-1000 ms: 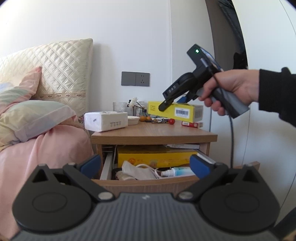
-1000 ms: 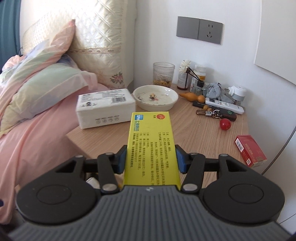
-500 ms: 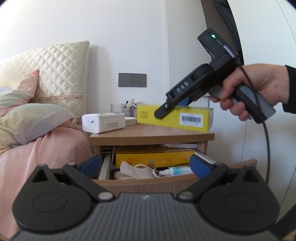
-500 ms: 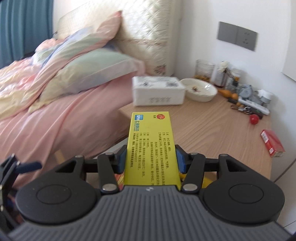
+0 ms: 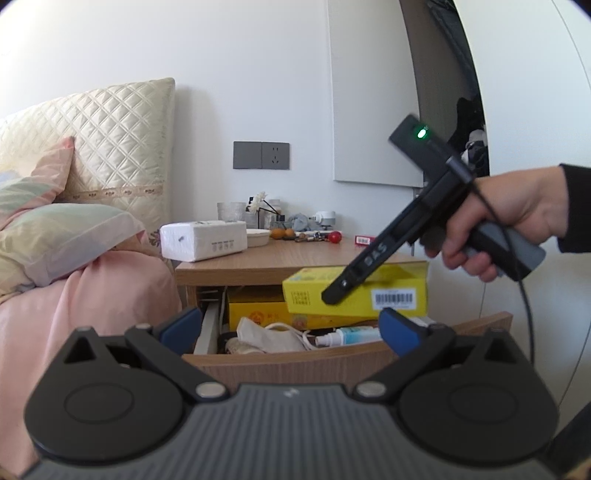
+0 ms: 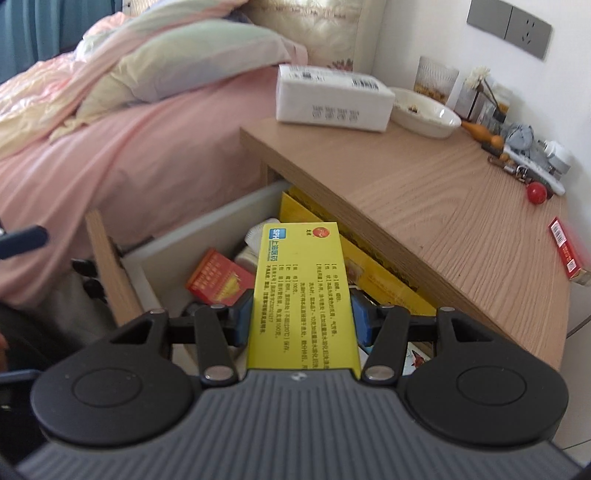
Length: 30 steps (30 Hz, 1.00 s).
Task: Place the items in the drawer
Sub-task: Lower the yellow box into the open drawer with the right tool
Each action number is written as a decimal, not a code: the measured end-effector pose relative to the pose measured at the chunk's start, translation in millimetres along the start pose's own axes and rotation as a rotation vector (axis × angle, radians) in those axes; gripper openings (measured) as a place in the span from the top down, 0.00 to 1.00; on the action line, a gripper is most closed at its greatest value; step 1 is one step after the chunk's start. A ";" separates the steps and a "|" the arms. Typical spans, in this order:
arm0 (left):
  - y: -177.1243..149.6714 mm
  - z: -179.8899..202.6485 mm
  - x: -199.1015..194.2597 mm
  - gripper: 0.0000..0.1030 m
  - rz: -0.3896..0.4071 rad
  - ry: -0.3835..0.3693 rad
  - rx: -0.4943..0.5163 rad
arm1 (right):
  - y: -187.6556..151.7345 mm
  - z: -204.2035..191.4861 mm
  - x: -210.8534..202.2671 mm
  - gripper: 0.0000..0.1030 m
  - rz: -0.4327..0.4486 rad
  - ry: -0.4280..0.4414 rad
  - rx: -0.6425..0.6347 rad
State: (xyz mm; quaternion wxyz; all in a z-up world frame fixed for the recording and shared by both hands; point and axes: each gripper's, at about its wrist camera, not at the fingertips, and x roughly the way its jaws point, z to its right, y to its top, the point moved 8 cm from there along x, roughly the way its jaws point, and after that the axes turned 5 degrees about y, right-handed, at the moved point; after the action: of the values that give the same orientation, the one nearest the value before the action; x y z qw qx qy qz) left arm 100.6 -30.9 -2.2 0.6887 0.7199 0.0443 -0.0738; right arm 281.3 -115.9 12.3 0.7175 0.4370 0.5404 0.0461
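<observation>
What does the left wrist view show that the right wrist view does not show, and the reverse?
Only the left wrist view shows the person's right hand and the white spray bottle in the open wooden drawer. Only the right wrist view shows the red printed box in that drawer and the blue curtain. Both show the yellow cardboard box clamped in the right gripper, the white tissue pack and the red ball.

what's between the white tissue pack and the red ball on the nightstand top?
Right wrist view: between the white tissue pack and small red ball sit a white ceramic bowl, an orange gourd-shaped piece and keys.
</observation>
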 end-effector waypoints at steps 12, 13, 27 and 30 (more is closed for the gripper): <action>-2.2 -1.2 3.2 0.00 -0.012 -0.003 -0.002 | -16.5 20.3 54.2 0.46 -0.134 0.030 -0.018; -2.2 -1.2 3.2 0.00 -0.012 -0.004 -0.002 | -18.8 20.7 57.7 0.46 -0.150 0.038 -0.017; -2.4 -2.6 4.2 0.00 -0.017 -0.003 -0.007 | -31.6 21.6 78.6 0.46 -0.234 0.053 -0.032; -2.3 -3.1 4.2 0.00 -0.017 -0.001 -0.007 | -32.3 22.2 76.9 0.46 -0.228 0.054 -0.023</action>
State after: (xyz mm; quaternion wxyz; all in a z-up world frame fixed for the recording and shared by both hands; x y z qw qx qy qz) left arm 104.5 -27.8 -5.1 0.6907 0.7169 0.0503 -0.0798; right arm 318.0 -107.2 -65.3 0.7083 0.3633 0.6050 -0.0178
